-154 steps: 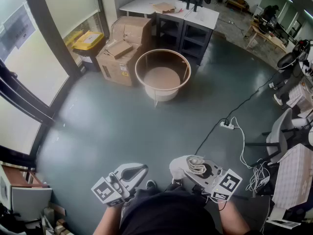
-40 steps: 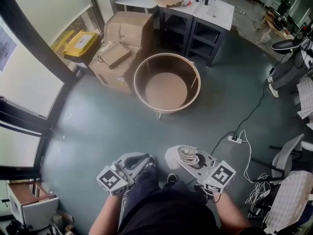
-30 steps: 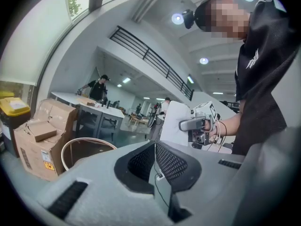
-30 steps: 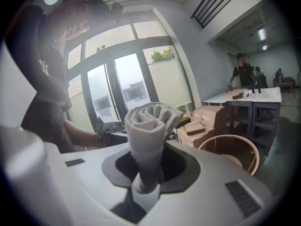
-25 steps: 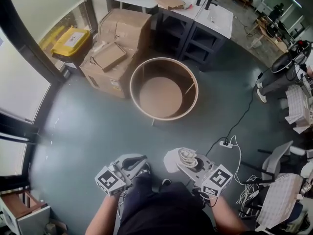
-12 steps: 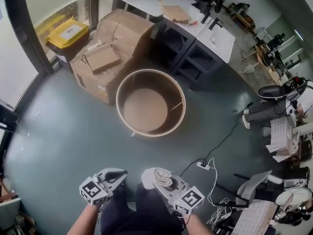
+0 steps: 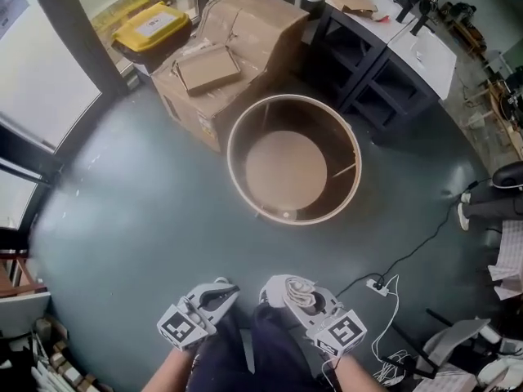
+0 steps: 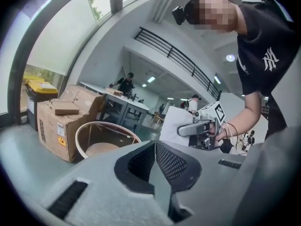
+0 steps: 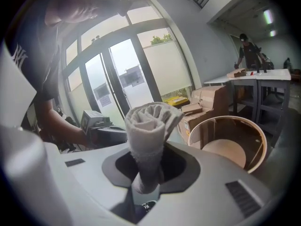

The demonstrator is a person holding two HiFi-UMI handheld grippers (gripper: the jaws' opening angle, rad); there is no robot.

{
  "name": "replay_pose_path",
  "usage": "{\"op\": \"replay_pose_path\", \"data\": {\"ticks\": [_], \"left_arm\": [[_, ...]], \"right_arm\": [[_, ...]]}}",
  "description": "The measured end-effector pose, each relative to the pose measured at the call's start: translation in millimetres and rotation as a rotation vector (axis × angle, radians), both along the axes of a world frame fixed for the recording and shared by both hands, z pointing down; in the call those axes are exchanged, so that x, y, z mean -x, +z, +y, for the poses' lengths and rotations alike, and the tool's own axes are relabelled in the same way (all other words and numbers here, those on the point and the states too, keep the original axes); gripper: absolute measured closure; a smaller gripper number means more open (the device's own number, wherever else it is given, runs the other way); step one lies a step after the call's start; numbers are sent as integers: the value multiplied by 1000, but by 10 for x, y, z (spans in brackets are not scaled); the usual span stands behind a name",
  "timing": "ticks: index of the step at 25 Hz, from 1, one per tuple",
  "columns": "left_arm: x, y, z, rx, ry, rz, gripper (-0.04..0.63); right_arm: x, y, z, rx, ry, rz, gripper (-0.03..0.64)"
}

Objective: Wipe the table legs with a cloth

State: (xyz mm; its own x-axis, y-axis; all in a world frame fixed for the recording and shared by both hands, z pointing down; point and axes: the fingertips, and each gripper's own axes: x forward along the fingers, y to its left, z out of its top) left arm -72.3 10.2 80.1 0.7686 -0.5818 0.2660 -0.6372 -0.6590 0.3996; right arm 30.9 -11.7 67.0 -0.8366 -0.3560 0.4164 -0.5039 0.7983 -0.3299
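Beyond the right gripper's (image 9: 146, 175) cloth (image 9: 149, 121), the table (image 7: 286, 163) looms closer.

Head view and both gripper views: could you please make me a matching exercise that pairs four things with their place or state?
Things:
1. white rolled cloth
2. left gripper
3. yellow-lidded bin
4. large brown cardboard box

Places or states:
a. by the window, at the head view's upper left
b. clamped between the right gripper's jaws
c. jaws together, nothing between them
d. next to the round wooden table

Pairs: 1-b, 2-c, 3-a, 4-d
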Motion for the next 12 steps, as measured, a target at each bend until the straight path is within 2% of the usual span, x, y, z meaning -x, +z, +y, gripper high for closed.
{"op": "replay_pose_path", "data": {"ticks": [3,7,12], "left_arm": [[-90,252,-25,-5,1,-15,586],[-32,570,-96,-41,-9,-40,586],[112,1083,-245,-23,-19,-65,586]], "right_arm": [[-61,382,-121,18,-3,3,538],[30,833,-256,24,2,-25,538],[188,1388,-426,5,21,5,538]]}}
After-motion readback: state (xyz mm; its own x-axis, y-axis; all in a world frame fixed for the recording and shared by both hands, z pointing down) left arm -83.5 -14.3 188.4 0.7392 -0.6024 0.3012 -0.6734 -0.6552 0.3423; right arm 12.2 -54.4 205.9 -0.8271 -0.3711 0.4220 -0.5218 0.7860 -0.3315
